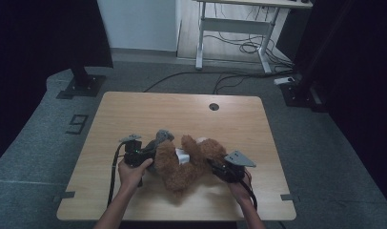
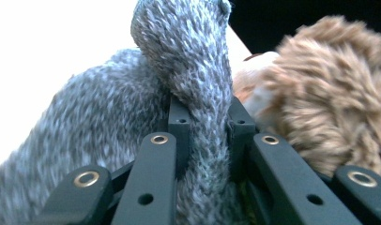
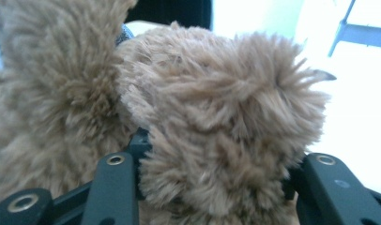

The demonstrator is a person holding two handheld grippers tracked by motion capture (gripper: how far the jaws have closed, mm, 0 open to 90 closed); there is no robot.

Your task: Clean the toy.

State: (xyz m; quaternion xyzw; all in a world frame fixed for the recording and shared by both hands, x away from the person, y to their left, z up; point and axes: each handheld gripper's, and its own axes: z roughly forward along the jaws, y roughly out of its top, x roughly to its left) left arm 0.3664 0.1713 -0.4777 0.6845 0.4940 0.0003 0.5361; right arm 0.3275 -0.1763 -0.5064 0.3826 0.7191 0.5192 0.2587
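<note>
**Wooden table, plush bear, grey knit garment: dressing step in hand**

Wooden table (image 1: 134, 114): pale top; the work sits toward its 6 o'clock edge, between the person's two hands.

Brown plush teddy bear (image 1: 184, 167): lying at table centre-front, limbs splayed, a white patch at its middle. One furry limb (image 3: 217, 140) fills the space between the right gripper's jaws.

Grey knit garment (image 1: 160, 138): bunched at the bear's 10 o'clock side, touching the fur.

Left gripper (image 2: 205, 136): at the bear's 9 o'clock, jaws clamped tight on a fold of the grey knit.

Right gripper (image 1: 220, 167): at the bear's 3 o'clock, jaws pressing on the brown limb.

Judged step: garment being worked along the bear's body. Next move likely calls for steadying the limb while drawing the knit, without letting the fold slip.
</note>
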